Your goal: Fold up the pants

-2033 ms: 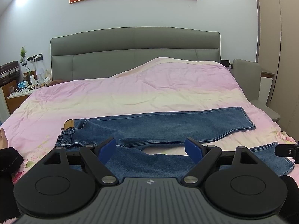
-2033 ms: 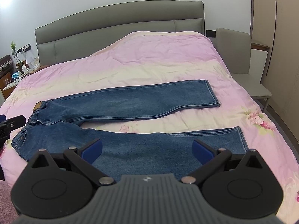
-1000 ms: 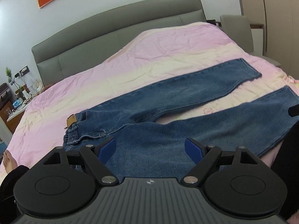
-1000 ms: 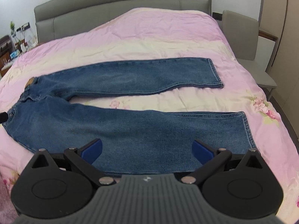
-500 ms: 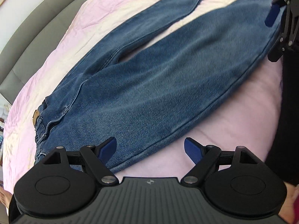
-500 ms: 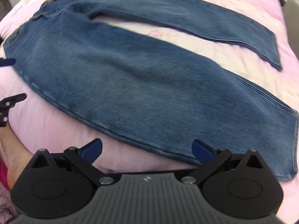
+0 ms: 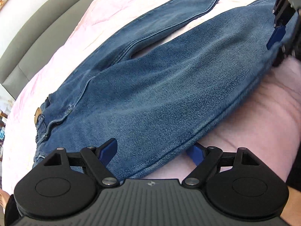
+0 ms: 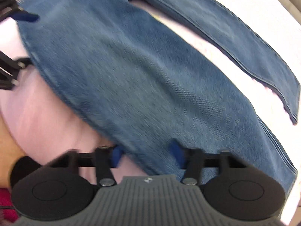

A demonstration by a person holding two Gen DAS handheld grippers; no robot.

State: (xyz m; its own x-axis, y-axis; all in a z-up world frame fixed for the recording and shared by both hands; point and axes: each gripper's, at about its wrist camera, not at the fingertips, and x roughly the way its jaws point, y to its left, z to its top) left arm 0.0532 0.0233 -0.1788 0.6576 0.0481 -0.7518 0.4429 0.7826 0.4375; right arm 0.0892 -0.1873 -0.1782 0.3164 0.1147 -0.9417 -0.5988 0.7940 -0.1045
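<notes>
Both tools (image 7: 152, 151) astride jeans (image 7: 160, 86) (hem side)

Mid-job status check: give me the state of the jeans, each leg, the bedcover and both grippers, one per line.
jeans: flat on the bed, unfolded, legs apart.
near leg: flat, its near edge between the fingers of both grippers.
far leg: flat, untouched.
left gripper: open, straddling the near leg's edge towards the waist.
right gripper: open, straddling the same edge towards the hem; view blurred.
pink bedcover: spread, lightly wrinkled.
</notes>
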